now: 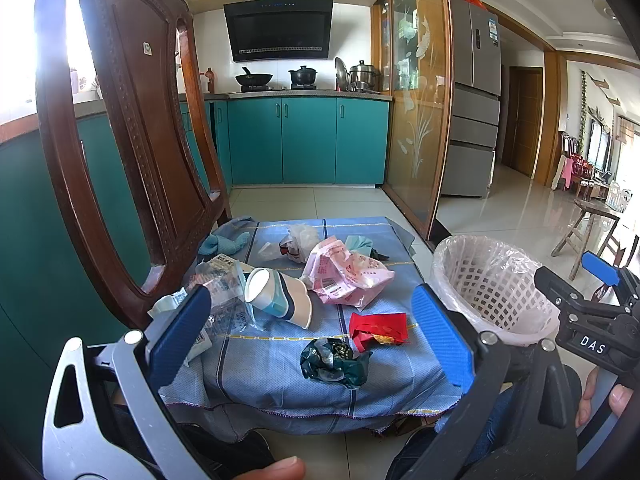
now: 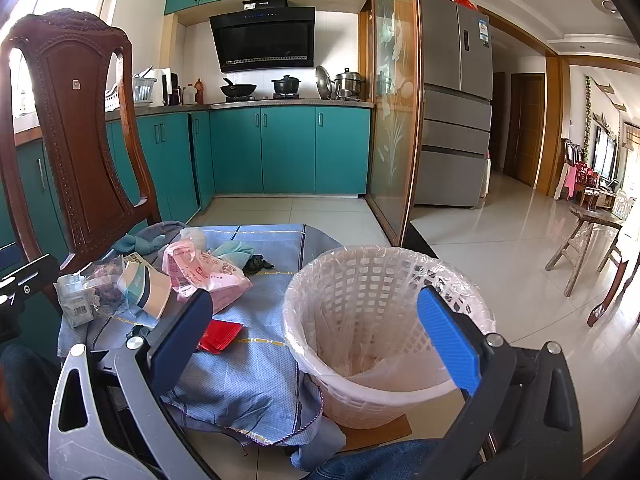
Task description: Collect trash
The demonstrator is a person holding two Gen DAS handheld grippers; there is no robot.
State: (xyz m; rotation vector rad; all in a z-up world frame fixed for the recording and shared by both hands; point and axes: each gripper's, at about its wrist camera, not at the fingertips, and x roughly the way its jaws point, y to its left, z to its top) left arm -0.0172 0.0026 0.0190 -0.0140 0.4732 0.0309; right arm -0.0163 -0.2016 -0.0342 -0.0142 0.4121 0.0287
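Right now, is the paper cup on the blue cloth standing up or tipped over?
Tipped over. The paper cup lies on its side on the blue cloth, its open mouth facing left toward the clear plastic wrappers.

1. Wastebasket [image 2: 384,344] mouth is wide open — nothing above its rim.
2. Carved chair back [image 1: 132,128] walls off the surface's [image 1: 280,376] left edge.
3. Near cloth strip lies bare — paper cup [image 1: 280,296] and pink wrapper [image 1: 348,276] crowd the middle.

Left tool [image 1: 312,336] and right tool [image 2: 316,336]: blue textured pads, grey metal linkages, silver rivets, black frames; "DAS" label beside the basket [image 1: 492,284]; denim trousers.
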